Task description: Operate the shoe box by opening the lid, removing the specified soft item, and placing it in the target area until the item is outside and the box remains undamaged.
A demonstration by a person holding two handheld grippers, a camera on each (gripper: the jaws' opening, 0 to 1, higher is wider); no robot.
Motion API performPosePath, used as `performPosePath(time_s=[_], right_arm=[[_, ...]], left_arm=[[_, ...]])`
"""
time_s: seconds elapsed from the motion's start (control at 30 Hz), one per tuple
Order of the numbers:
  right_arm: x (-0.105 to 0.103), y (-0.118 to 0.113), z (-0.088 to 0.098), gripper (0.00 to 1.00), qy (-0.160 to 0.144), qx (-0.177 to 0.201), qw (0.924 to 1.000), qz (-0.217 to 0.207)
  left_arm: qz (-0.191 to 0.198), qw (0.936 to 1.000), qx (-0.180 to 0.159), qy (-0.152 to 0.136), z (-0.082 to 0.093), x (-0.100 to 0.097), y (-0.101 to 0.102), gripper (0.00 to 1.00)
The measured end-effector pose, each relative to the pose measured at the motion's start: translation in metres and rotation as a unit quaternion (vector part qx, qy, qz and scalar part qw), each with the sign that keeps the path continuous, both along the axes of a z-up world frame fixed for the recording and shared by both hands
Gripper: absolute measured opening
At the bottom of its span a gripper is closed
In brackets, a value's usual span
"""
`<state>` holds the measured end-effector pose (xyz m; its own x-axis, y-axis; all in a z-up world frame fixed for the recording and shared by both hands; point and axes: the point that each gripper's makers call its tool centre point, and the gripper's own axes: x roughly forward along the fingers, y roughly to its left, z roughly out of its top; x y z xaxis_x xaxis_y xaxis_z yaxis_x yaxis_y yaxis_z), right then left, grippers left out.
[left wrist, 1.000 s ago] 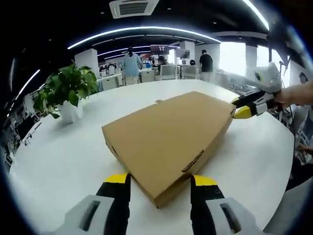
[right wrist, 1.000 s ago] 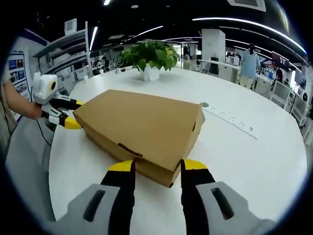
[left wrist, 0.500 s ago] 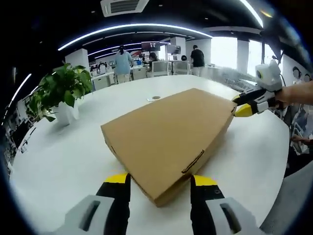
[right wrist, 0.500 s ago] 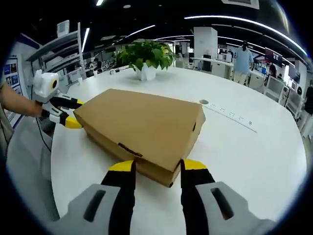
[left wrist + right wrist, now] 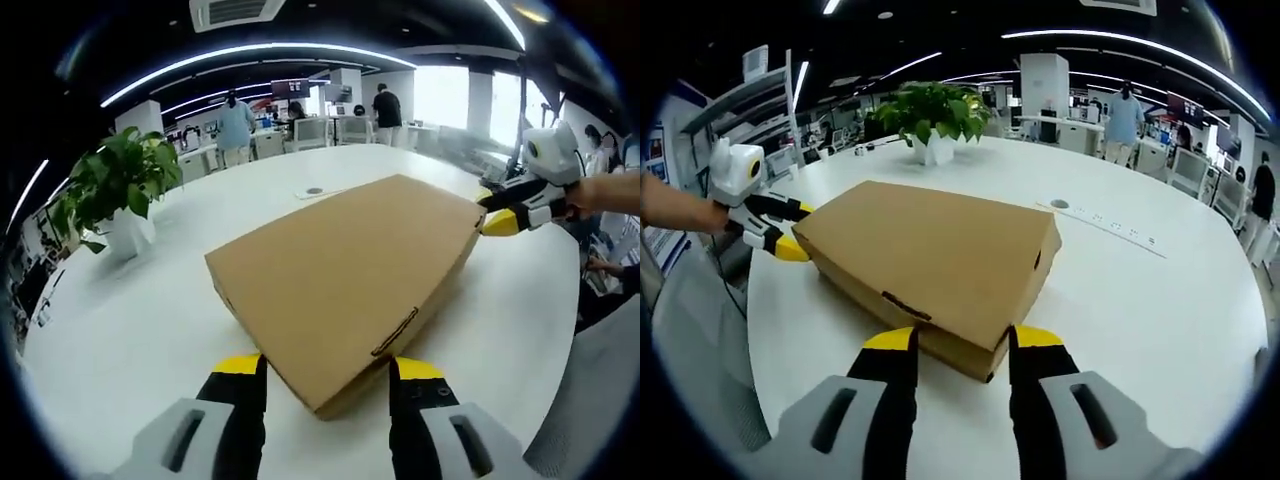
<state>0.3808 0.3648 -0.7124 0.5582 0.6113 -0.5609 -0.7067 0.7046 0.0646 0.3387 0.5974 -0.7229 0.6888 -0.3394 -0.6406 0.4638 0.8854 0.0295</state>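
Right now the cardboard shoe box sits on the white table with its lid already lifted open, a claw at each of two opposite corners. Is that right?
Not quite: the shoe box lid is closed flat, as the left gripper view shows. The rest stands: it sits on the white table, with the left claw and right claw at opposite corners.

The left gripper point(image 5: 325, 375), grey-bodied with black jaws tipped in yellow, has its jaws spread wide and level, pointing forward. The right gripper point(image 5: 962, 345), of the same make, likewise has its jaws parted. In the left gripper view the right gripper point(image 5: 497, 212) comes in from the right, held by a bare hand point(image 5: 577, 196) and forearm.
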Motion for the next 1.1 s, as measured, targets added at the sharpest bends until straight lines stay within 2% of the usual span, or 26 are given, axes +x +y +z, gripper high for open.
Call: performPosePath(time_s=[0.73, 0.83, 0.93, 1.1], right_arm=[[-0.042, 0.04, -0.001, 0.3, -0.009, -0.012, 0.9995, -0.027], [-0.047, 0.045, 0.0, 0.32, -0.005, -0.003, 0.9993, -0.036], [-0.05, 0.047, 0.0, 0.29, -0.006, -0.003, 0.9988, -0.048], [-0.06, 0.054, 0.0, 0.29, -0.004, 0.003, 0.999, -0.044]], left_arm=[[-0.058, 0.9977, 0.02, 0.029, 0.0, -0.012, 0.044, 0.48], [-0.063, 0.9973, 0.022, 0.03, -0.001, -0.013, 0.049, 0.48], [-0.07, 0.9968, 0.023, 0.03, 0.0, -0.015, 0.052, 0.48], [-0.079, 0.996, 0.027, 0.032, 0.0, -0.02, 0.059, 0.48]])
